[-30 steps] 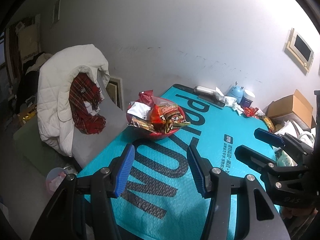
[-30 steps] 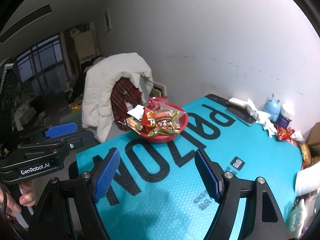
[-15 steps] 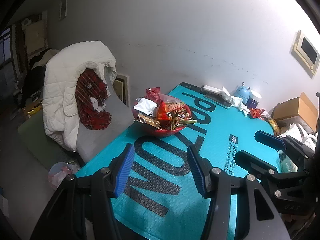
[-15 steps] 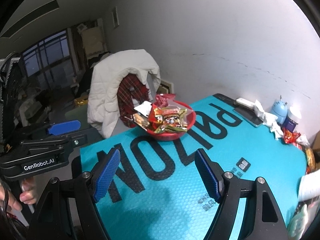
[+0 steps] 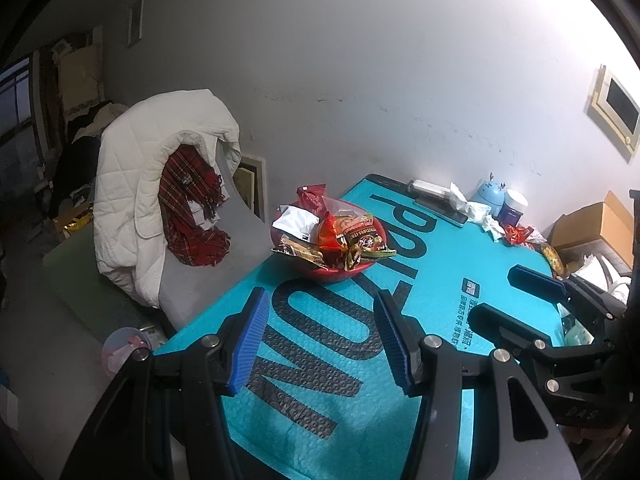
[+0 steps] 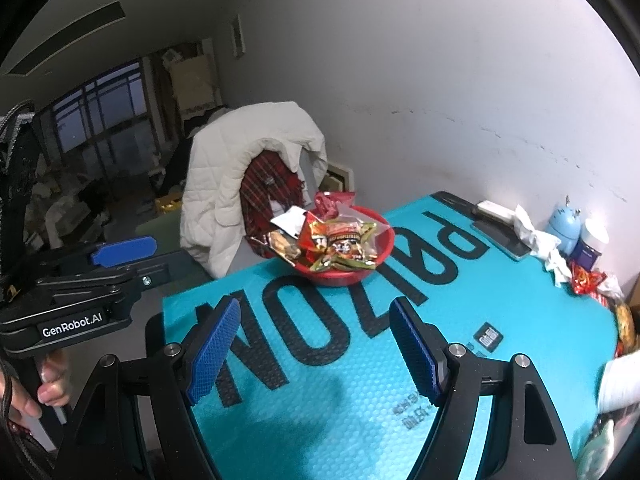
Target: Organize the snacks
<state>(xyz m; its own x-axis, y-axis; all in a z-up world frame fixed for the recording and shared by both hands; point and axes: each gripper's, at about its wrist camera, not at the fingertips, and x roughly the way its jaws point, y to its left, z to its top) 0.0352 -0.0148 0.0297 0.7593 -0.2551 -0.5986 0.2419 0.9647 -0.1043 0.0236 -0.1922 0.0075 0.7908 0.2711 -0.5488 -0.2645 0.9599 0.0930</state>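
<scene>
**Both grippers wait over the teal mat, snack bowl beyond them**

The red bowl [image 5: 344,270] sits on the teal mat [image 5: 440,264] near its far left edge, heaped with snack packets [image 5: 352,236] – red, gold and white wrappers sticking up past the rim. It is well apart from both grippers.

The left gripper [image 5: 320,340] hangs above the near part of the mat with its blue pads parted and nothing between them; only the mat's big black lettering shows through the gap. The right gripper [image 6: 314,356] hangs likewise, its jaws set wider, also empty.

Each camera catches the other tool. The left view shows the right gripper off to the right side, over the mat's edge. The right view shows the left gripper [image 6: 120,250] at the left, its body printed with a white label, and a hand [image 6: 44,384] wrapped round its handle – something the left view cannot show.

The left view alone takes in a cardboard box [image 5: 592,220] and a framed panel [image 5: 618,110] on the wall. The right view alone opens onto a dark window [image 6: 100,112] and clutter at the back of the room. Both show a white quilted coat [image 5: 132,184] draped over a chair with a red plaid scarf [image 5: 192,208], and small clutter along the wall: a blue gadget [image 6: 564,226], a jar [image 6: 592,244], crumpled tissue [image 6: 536,236].
</scene>
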